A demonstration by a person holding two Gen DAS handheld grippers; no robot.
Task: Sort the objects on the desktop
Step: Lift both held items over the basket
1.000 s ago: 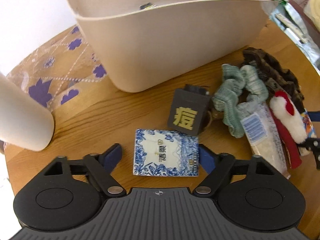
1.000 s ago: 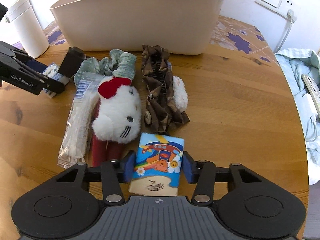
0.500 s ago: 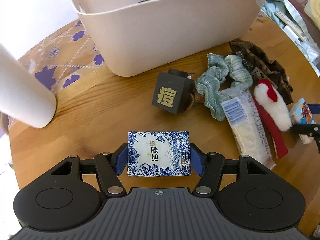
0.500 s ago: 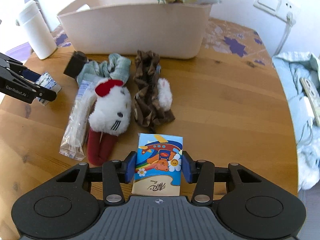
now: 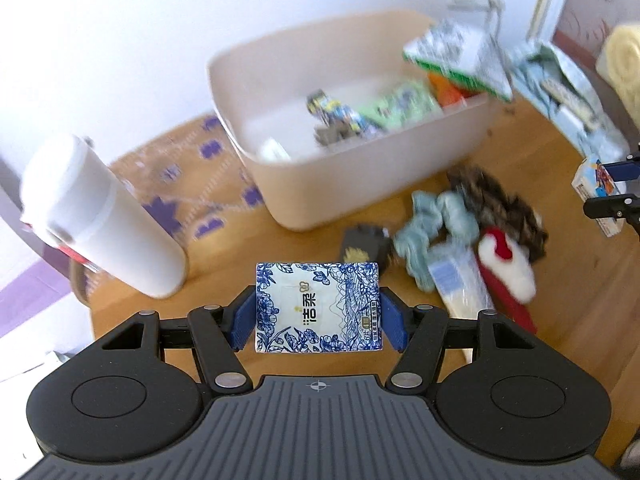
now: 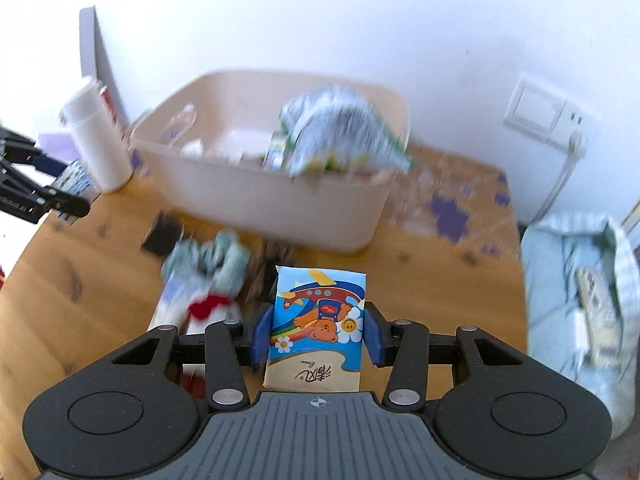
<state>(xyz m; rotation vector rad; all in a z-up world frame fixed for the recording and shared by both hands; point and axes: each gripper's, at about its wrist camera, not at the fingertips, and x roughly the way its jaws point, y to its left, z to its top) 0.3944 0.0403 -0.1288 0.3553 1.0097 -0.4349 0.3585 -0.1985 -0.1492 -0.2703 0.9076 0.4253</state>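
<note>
My left gripper (image 5: 318, 316) is shut on a blue-and-white floral tissue pack (image 5: 317, 306) and holds it above the wooden table (image 5: 224, 276). My right gripper (image 6: 318, 334) is shut on a cartoon-bear tissue pack (image 6: 318, 326), also lifted off the table. The beige storage bin (image 5: 360, 184) stands ahead of both, with snack bags and small items inside; it also shows in the right wrist view (image 6: 272, 196). On the table lie a black cube (image 5: 364, 246), a green scrunchie (image 5: 436, 220), a brown scrunchie (image 5: 500, 204), a white plush hair clip (image 5: 508, 268) and a clear packet (image 5: 460, 284).
A white tumbler (image 5: 96, 216) stands left of the bin. A patterned mat (image 5: 192, 184) lies under the bin's left side. Light blue cloth with a remote (image 6: 580, 280) lies right of the table. A wall socket (image 6: 544, 114) is behind.
Both grippers have risen with their tissue packs, so the inside of the bin has come into view. The left gripper closed on its pack a second ago.
</note>
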